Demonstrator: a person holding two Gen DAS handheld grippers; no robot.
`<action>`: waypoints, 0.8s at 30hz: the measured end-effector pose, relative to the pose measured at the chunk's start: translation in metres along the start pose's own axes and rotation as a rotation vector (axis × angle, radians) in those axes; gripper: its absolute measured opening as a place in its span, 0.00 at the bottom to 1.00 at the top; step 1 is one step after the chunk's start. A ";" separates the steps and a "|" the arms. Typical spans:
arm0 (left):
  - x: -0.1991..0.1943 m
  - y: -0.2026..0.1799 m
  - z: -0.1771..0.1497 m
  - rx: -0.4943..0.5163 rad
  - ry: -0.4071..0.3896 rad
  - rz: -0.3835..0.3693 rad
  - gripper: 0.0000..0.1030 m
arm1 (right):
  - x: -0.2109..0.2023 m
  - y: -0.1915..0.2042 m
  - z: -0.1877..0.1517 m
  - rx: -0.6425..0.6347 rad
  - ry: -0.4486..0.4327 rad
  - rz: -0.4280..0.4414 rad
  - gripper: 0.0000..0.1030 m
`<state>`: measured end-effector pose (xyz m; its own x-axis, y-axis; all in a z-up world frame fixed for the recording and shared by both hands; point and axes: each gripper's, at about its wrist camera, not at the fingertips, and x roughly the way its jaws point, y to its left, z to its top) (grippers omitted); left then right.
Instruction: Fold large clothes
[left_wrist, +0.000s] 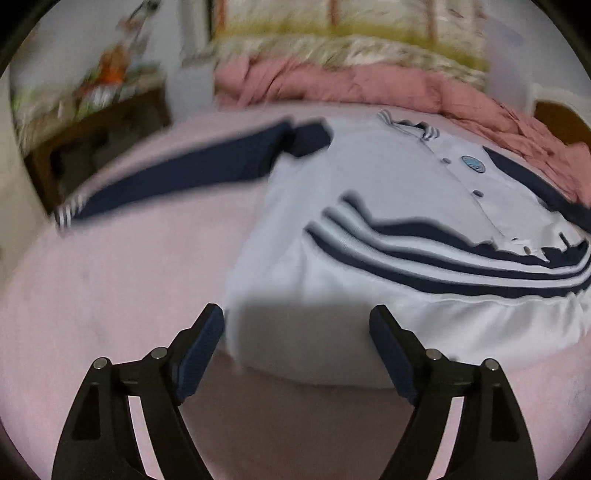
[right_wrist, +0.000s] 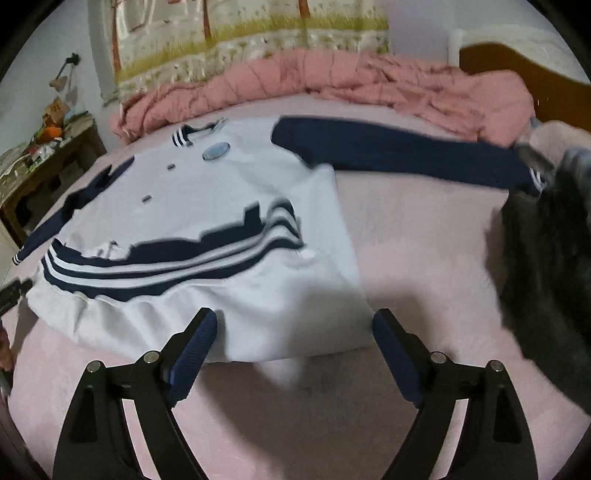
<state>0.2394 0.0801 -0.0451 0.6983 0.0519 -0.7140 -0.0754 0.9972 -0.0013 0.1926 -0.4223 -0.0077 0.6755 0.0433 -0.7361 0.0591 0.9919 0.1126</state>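
A white jacket (left_wrist: 369, 206) with navy stripes and navy sleeves lies flat, front up, on a pink bed sheet (left_wrist: 110, 280). One navy sleeve (left_wrist: 177, 181) stretches out to the left in the left wrist view. My left gripper (left_wrist: 297, 325) is open and empty, just above the jacket's lower left hem corner. The jacket also shows in the right wrist view (right_wrist: 207, 206), with its other sleeve (right_wrist: 399, 151) stretched to the right. My right gripper (right_wrist: 293, 326) is open and empty over the lower right hem corner.
A crumpled pink quilt (right_wrist: 332, 85) lies along the far side of the bed. A dark grey furry mass (right_wrist: 554, 258) sits at the right edge. A cluttered wooden side table (right_wrist: 40, 162) stands at the left. A wooden headboard (right_wrist: 517, 85) is at the far right.
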 end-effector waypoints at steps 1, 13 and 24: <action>0.002 0.006 -0.003 -0.030 -0.003 -0.032 0.80 | 0.003 -0.001 -0.001 0.008 -0.003 0.006 0.85; -0.001 0.030 -0.014 -0.156 -0.002 0.110 0.68 | 0.028 -0.032 0.008 0.124 0.012 -0.161 0.72; -0.080 -0.038 -0.030 0.193 -0.238 -0.107 0.64 | -0.052 0.045 -0.028 -0.168 -0.149 -0.013 0.83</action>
<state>0.1649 0.0360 -0.0086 0.8435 -0.0656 -0.5331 0.1285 0.9883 0.0817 0.1394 -0.3763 0.0172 0.7773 0.0241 -0.6286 -0.0460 0.9988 -0.0186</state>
